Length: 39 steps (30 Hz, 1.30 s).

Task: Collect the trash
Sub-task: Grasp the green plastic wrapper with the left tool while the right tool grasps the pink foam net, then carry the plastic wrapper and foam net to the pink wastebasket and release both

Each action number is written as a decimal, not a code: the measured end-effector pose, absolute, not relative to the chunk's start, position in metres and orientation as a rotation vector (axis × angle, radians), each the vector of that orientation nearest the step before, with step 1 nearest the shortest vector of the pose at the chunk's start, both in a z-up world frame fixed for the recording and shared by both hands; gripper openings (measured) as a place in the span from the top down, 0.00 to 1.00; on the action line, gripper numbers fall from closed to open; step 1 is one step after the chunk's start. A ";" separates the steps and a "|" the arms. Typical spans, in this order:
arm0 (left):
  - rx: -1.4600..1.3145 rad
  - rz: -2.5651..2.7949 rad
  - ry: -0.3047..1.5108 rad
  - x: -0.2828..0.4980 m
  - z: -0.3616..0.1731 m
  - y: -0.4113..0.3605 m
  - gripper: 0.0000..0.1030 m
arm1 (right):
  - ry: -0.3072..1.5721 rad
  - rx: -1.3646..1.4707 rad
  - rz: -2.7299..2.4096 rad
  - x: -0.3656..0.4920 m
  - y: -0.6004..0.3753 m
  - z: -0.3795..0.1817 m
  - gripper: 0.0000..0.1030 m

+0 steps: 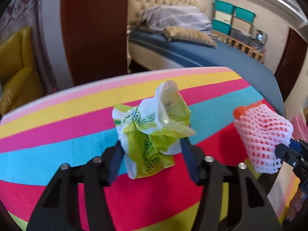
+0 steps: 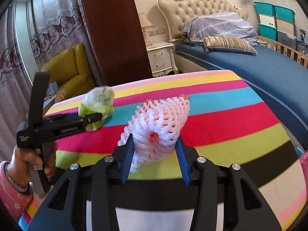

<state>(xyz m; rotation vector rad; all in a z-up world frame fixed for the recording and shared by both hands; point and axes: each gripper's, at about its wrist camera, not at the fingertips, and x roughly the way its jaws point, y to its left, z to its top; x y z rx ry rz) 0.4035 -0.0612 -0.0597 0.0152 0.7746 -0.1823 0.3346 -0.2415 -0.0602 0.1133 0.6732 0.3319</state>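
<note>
A bedroom: tufted headboard (image 2: 202, 5), blue bed (image 2: 259, 67), yellow armchair (image 2: 69, 71), lace curtains (image 2: 53, 25), white nightstand (image 2: 161, 57).

We see the worktop (image 2: 221, 115) striped in pink, yellow, magenta, turquoise, red, lime, black and white. The crumpled bag (image 1: 152, 130) is white and lime green with green print. The foam net (image 2: 159, 123) is pale pink mesh over orange. Our claws have blue pads (image 2: 127, 159) on black.
</note>
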 end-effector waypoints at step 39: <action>0.044 -0.299 0.472 0.152 -0.010 -0.163 0.58 | 0.516 0.053 0.174 0.113 -0.323 -0.026 0.60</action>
